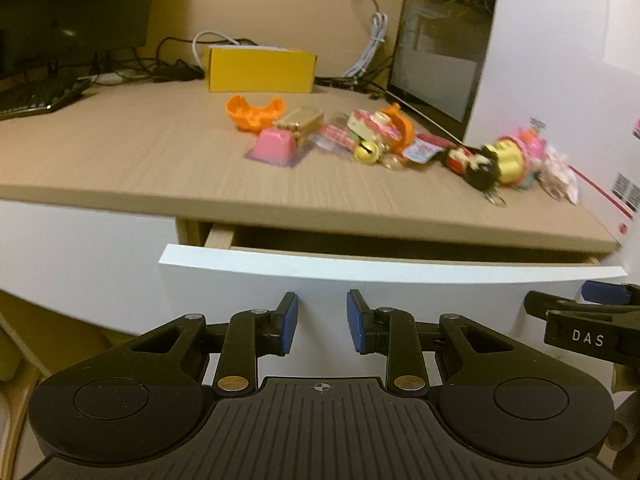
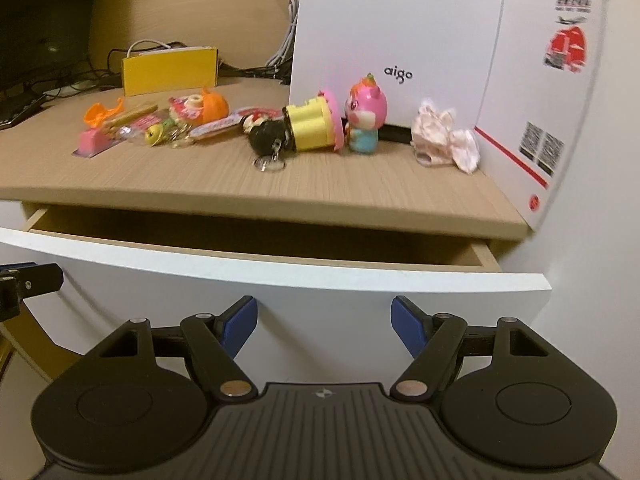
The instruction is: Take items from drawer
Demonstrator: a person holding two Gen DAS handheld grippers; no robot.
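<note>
Your left tool [image 1: 322, 322] and right tool [image 2: 324, 326] both sit spread and empty at 6 o'clock, just in front of the white drawer front [image 2: 280, 280]. The shallow wooden drawer [image 2: 256, 240] is pulled partly out, and what shows of its inside looks bare; anything deeper is hidden under the desk [image 1: 120, 152]. Before you reach, tip one tool over the front edge to look inside. Farther off, between 12 and 2 o'clock, small toys lie in a row: a pink plastic block [image 1: 274, 148], a gold bell [image 1: 366, 154], a pink cartoon figurine [image 2: 366, 114].
</note>
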